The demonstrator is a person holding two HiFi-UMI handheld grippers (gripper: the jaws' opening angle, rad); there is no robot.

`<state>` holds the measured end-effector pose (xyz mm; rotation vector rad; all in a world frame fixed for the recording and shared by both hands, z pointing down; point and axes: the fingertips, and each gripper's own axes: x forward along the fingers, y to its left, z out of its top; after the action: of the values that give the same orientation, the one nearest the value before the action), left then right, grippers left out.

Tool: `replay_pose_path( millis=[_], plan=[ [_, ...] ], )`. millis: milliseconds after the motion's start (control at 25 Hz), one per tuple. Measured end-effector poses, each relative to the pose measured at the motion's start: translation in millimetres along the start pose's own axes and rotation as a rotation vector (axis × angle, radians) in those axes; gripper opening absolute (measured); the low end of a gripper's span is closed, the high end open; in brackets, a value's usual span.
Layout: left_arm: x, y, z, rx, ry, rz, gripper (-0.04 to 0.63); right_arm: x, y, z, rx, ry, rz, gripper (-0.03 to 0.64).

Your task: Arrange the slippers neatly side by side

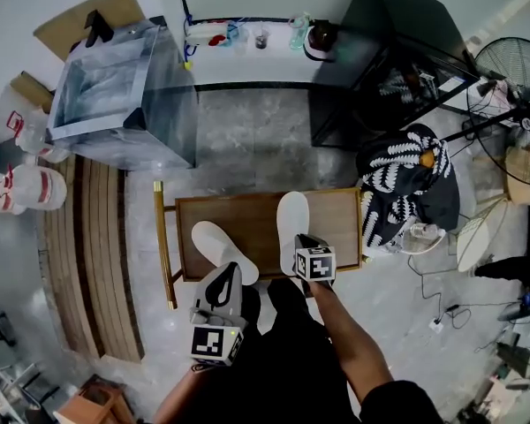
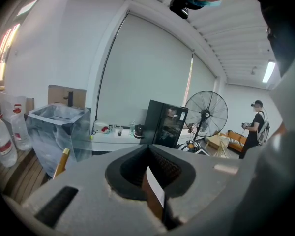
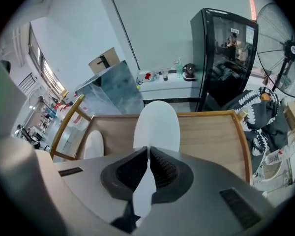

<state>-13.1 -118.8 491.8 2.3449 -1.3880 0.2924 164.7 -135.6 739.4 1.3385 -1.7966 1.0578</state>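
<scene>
The rectangular brown wooden tabletop [image 1: 336, 228], edged by a gold metal frame, spreads out ahead of both grippers. On it lie the task's things.

A long flat white fabric slipper [image 1: 292, 223] runs straight ahead from the right gripper [image 1: 302, 239], lying lengthwise on the tabletop with its toe at the far end. Its near end reaches back into the gripper. In the right gripper view the jaws are pressed together on that end, with a pinched white fold showing between the dark ribbed pads [image 3: 163, 168]. The rest of this held slipper rests flat on the wood beyond them.

A second flat white fabric slipper [image 1: 214, 244] lies ahead of the left gripper [image 1: 232, 270] and slants away to that gripper's left. Its near end meets the gripper's tip in the head view. Seen from the right gripper, this second slipper [image 3: 93, 144] sits off to the left, apart from the held one and not parallel with it.

In the left gripper view the jaws are drawn narrow, closed on a thin strip with a white edge and a brownish face. That gripper is tipped up towards the room, so the rest of the slipper is out of its sight below the jaws.

By count there is one tabletop, two white slippers and two grippers. Each gripper carries one cube with black-and-white square markers, on its rear end, nearer the person than the jaws.
</scene>
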Motion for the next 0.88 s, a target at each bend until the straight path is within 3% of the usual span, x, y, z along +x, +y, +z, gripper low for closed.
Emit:
replay_pose_path(
  millis=[280,880],
  plan=[
    [17,-19,-4,0.009,0.011,-0.028,0.015,3,-29,-13,0.04,0.017,-0.031,0.023],
    [26,-30,-10,0.02,0.02,-0.01,0.015,22,-54,-38,0.061,0.055,-0.05,0.023]
  ],
)
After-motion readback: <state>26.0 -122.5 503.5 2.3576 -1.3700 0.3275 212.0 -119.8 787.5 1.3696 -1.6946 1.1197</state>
